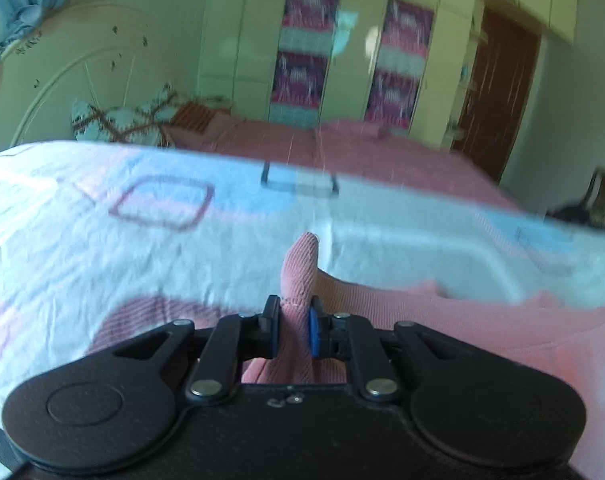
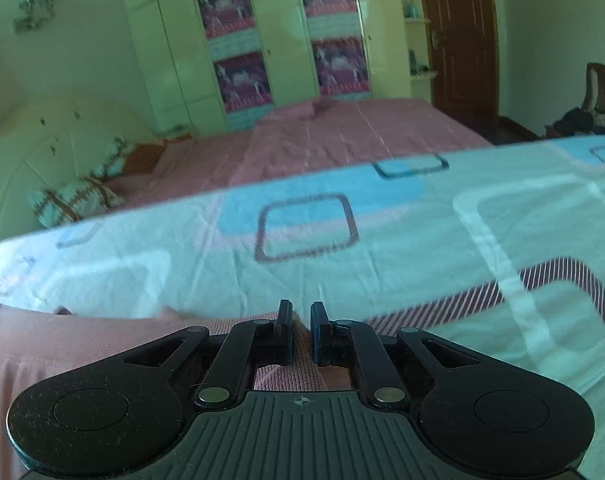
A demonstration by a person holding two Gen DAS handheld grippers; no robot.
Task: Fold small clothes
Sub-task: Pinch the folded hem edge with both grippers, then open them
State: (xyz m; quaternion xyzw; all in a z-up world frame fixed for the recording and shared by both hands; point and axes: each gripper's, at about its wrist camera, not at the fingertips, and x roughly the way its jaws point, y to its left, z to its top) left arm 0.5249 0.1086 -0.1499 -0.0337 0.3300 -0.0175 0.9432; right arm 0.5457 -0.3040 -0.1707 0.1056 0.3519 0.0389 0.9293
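The pink ribbed knit garment [image 1: 442, 320] lies on the patterned white-and-blue sheet-covered table [image 1: 102, 248]. Left gripper [image 1: 294, 316] and right gripper [image 2: 301, 322] each pinch its near edge; the cloth's long axis runs between them, so the fold goes forward.

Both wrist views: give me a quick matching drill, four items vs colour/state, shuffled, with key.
Column one:
1. left gripper
2. pink knit garment
3. sheet
4. door

Column two:
A. brown, at the far wall
B. pale, printed with blue and purple squares
C. shut on a bunched fold that sticks up past the fingertips
D. lying on the printed cloth, also pinched by the right gripper

Pairs: 1-C, 2-D, 3-B, 4-A
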